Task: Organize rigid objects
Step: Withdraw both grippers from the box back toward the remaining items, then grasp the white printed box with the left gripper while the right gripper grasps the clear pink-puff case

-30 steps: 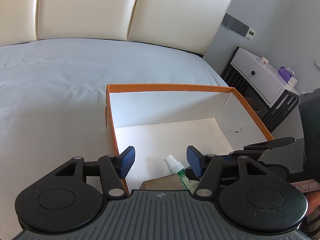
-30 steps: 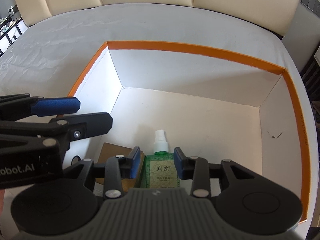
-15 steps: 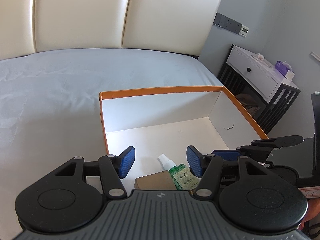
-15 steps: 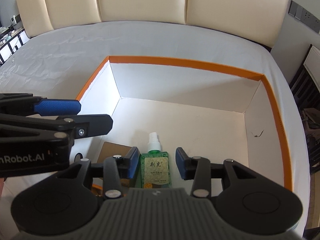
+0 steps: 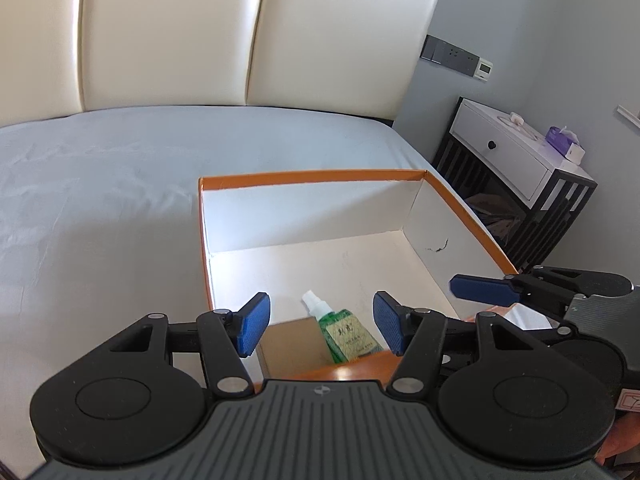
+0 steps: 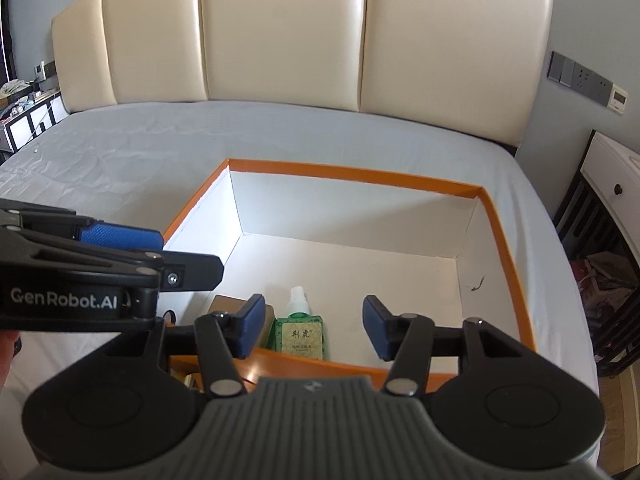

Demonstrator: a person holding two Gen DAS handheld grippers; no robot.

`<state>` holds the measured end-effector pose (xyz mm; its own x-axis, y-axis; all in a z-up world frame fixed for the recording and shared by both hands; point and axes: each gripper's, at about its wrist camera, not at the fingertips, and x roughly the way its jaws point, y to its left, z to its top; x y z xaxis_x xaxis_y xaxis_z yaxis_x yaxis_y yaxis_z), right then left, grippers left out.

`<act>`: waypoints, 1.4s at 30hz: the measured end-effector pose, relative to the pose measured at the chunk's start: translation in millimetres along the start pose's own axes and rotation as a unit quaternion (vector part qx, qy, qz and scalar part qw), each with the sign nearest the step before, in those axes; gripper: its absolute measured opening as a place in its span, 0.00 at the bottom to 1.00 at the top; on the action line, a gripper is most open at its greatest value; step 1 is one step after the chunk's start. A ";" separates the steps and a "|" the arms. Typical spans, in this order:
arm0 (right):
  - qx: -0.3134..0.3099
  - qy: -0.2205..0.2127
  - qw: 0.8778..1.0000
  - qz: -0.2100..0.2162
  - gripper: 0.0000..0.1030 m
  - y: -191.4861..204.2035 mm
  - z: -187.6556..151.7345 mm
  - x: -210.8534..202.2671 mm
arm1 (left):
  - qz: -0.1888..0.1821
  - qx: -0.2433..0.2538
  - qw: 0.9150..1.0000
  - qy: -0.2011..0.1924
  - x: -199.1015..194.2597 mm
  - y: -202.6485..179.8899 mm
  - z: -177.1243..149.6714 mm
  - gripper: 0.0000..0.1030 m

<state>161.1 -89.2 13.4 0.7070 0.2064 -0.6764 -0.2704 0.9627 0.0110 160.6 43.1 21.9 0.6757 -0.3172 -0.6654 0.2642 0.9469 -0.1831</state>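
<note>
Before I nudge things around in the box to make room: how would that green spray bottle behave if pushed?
The green spray bottle lies flat on a broad labelled face, so it would probably slide rather than roll. It looks like rigid plastic, likely light. The small brown box lies right beside it, so a sideways push may shift both.

Bed (image 6: pixel 160 148) with grey sheet fills the centre; cream padded headboard (image 6: pixel 280 32) at 12 o'clock. Grey wall (image 5: pixel 540 20) carries a switch panel (image 5: pixel 448 54) at 2 o'clock. White-drawered nightstand (image 5: pixel 516 160) at 3 o'clock.
</note>
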 end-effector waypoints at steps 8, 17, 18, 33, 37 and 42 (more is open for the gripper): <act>0.006 -0.010 1.000 -0.018 0.61 3.7 -34.8 -18.0 | 0.017 -0.033 0.999 0.006 -11.9 6.2 -35.3 0.67; 0.034 0.043 0.998 -0.017 0.61 14.1 -76.9 -14.5 | 0.053 -0.057 0.996 0.048 -15.0 18.7 -76.7 0.65; 0.039 0.053 0.998 -0.015 0.62 15.6 -81.9 -14.1 | 0.055 -0.059 0.996 0.050 -15.8 18.9 -80.7 0.65; 0.034 0.121 0.991 0.045 0.65 40.4 -125.4 -24.9 | 0.014 -0.055 0.986 0.156 -31.6 21.3 -123.9 0.65; 0.021 0.117 0.992 0.053 0.64 47.1 -129.4 -32.3 | 0.032 -0.040 0.985 0.168 -39.7 22.8 -129.2 0.65; 0.002 0.126 0.989 0.083 0.63 62.8 -134.0 -34.7 | 0.042 -0.003 0.982 0.185 -47.5 19.7 -134.2 0.65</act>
<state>32.1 -59.5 -61.1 0.4684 0.3114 -0.8268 -0.3656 0.9203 0.1395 41.4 83.8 -47.2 0.3983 -0.1981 -0.8956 0.2126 0.9698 -0.1200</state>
